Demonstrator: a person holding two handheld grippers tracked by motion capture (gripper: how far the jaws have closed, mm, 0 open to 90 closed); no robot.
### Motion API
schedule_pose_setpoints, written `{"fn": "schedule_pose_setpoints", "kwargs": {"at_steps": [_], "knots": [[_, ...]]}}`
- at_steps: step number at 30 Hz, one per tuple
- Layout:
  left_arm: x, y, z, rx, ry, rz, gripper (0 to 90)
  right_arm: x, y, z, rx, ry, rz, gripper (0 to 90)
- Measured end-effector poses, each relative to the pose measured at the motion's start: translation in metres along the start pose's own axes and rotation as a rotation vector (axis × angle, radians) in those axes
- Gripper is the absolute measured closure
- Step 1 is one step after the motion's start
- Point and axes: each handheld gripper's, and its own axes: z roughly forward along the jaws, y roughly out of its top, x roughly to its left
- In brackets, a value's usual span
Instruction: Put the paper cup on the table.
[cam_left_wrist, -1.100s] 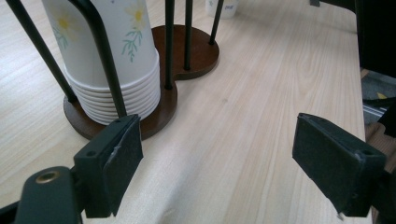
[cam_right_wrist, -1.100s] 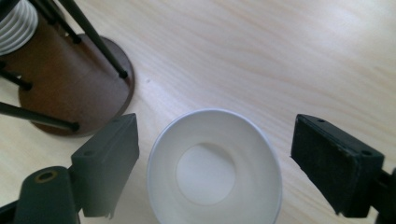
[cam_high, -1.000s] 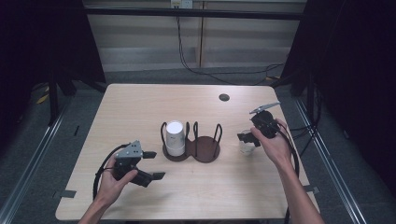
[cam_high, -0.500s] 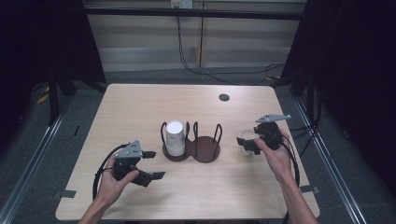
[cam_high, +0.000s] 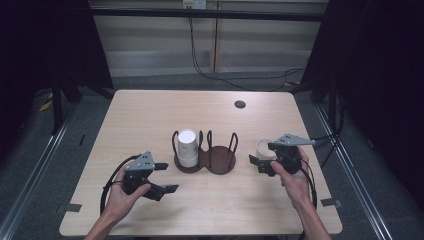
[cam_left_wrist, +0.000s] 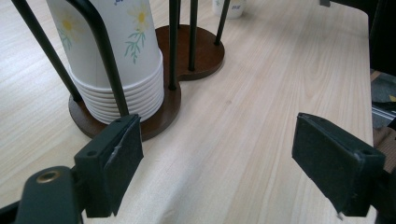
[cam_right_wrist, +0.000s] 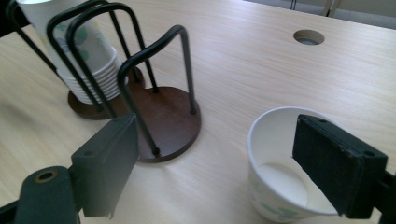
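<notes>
Your right gripper (cam_high: 270, 161) sits at the right side of the table (cam_high: 150, 115), jaws spread wide; in the right gripper view one jaw stands over the mouth of the single paper cup (cam_right_wrist: 285, 182), the other well to the cup's left, so the cup is not clamped. That cup stands upright on the wood, just right of the wooden holder (cam_high: 205, 159); seen from above, it (cam_high: 264, 148) is just beyond your right gripper. The holder has two round bays fenced by black wire hoops; the right bay (cam_right_wrist: 163, 121) is bare, the left bay carries the stack of flowered cups (cam_high: 187, 147), standing upright between its hoops. Your left gripper (cam_high: 165, 177) rests low at the near left of the table, jaws wide and gripping nothing; in the left gripper view the stack (cam_left_wrist: 116, 60) stands just beyond the left jaw, apart from it. A round hole (cam_high: 240, 104) lies in the far right of the tabletop.
</notes>
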Motion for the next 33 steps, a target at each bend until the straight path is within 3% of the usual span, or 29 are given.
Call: {"fn": "schedule_pose_setpoints", "kwargs": {"at_steps": [13,23,33], "knots": [[-0.002,-0.006,-0.002,-0.013,0.017,-0.031,16.4,0.027,-0.017,-0.006,-0.028,0.064,-0.04,14.5],[-0.005,-0.011,0.0,-0.033,0.011,-0.059,16.4,0.048,-0.032,-0.008,-0.081,0.127,-0.011,17.3],[-0.005,-0.018,0.005,-0.002,0.019,-0.068,16.4,0.064,-0.048,-0.001,-0.063,0.143,-0.04,17.2]]}}
